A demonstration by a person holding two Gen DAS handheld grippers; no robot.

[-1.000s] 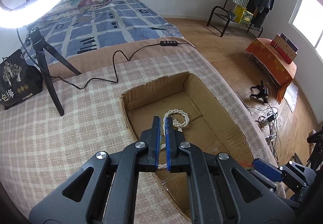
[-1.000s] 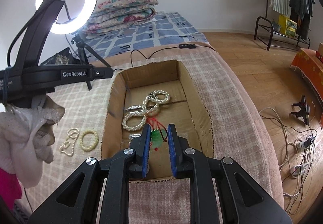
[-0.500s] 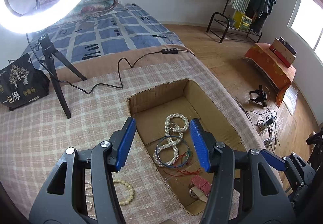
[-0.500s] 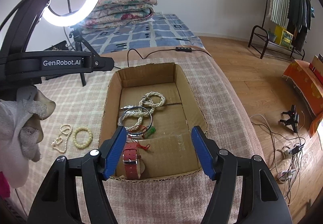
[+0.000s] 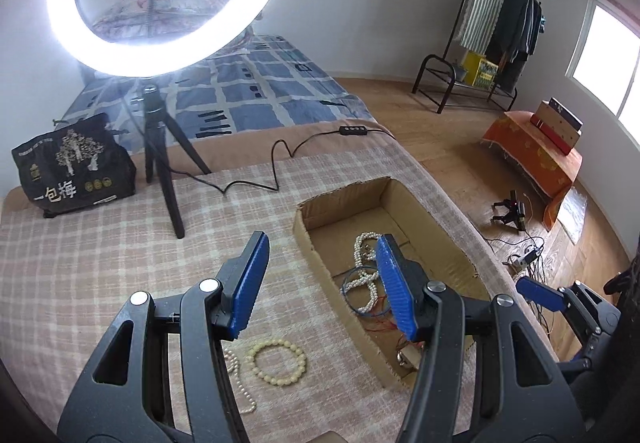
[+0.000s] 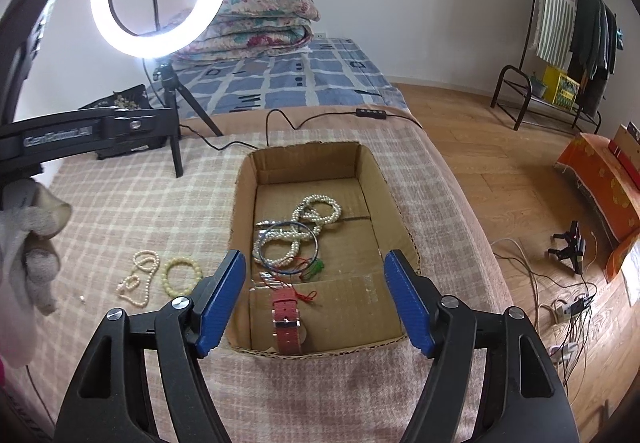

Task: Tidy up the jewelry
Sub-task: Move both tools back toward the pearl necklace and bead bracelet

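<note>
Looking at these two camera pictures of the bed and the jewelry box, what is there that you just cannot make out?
- Left wrist view: the near end of the cardboard box and the watch lie behind the left gripper finger.
- Left wrist view: the small pearl strand on the blanket is partly behind the gripper frame.
- Right wrist view: the silver piece beside the red watch is too small to identify.
- Right wrist view: the gloved hand is cut off by the left edge.

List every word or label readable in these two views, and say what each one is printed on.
"一包梅": large white characters on the black bag beside the tripod.
"GenRobot.AI": on the black bar of the left gripper's body, blurred but just legible.
The bag's smaller print and round badges are too small to read.
</note>
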